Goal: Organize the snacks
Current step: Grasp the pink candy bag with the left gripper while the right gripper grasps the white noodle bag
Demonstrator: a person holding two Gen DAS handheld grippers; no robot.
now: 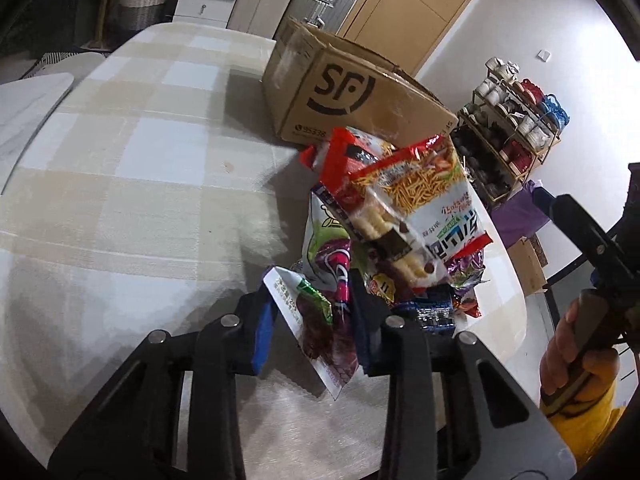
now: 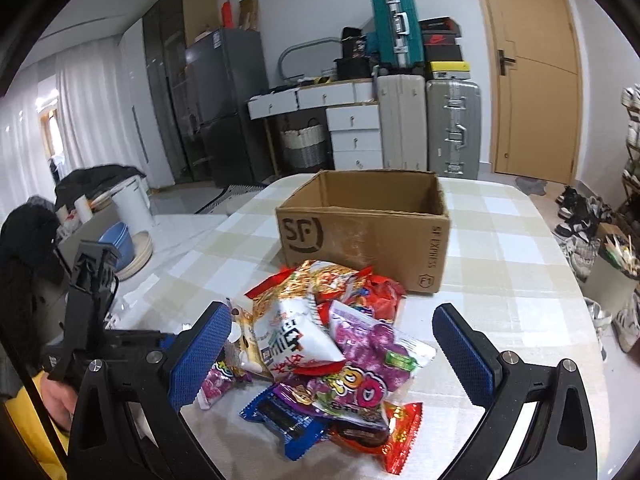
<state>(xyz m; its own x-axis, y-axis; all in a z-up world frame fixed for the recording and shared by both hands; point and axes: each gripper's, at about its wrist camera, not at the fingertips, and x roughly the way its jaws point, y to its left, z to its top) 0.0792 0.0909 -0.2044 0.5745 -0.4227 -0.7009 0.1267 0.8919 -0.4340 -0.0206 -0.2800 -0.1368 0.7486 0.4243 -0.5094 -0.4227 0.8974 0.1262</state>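
Observation:
A pile of snack packets (image 2: pixel 324 344) lies on the checked tablecloth in front of an open cardboard SF box (image 2: pixel 368 224). In the left wrist view my left gripper (image 1: pixel 310 312) has its fingers around a purple and white grape snack packet (image 1: pixel 320 320) at the near edge of the pile (image 1: pixel 400 216), with the box (image 1: pixel 352 92) beyond. My right gripper (image 2: pixel 332 344) is wide open and empty, its blue pads either side of the pile. The purple grape packet (image 2: pixel 376 344) lies on top there.
The table (image 1: pixel 140 160) has a beige checked cloth. Suitcases (image 2: pixel 452 128), white drawers (image 2: pixel 352 136) and a door (image 2: pixel 532 72) stand behind. A shoe rack (image 1: pixel 512 128) is to the right of the table. Bowls and plates (image 2: pixel 124 248) sit on a low surface at left.

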